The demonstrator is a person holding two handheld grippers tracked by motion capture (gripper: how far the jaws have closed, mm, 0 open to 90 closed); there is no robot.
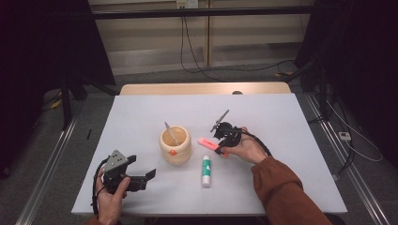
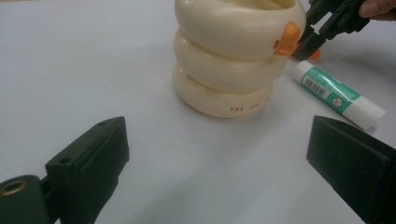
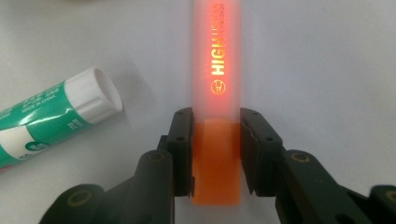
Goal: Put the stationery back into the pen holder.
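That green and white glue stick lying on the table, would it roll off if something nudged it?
Probably, sideways: the glue stick is a round tube lying flat on the smooth white table. It looks small and plastic, so likely light and stiff. Its glossy label may make it a bit slippery.

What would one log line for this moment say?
right gripper: shut on highlighter | left gripper: open, idle | cup, glue stick: on table
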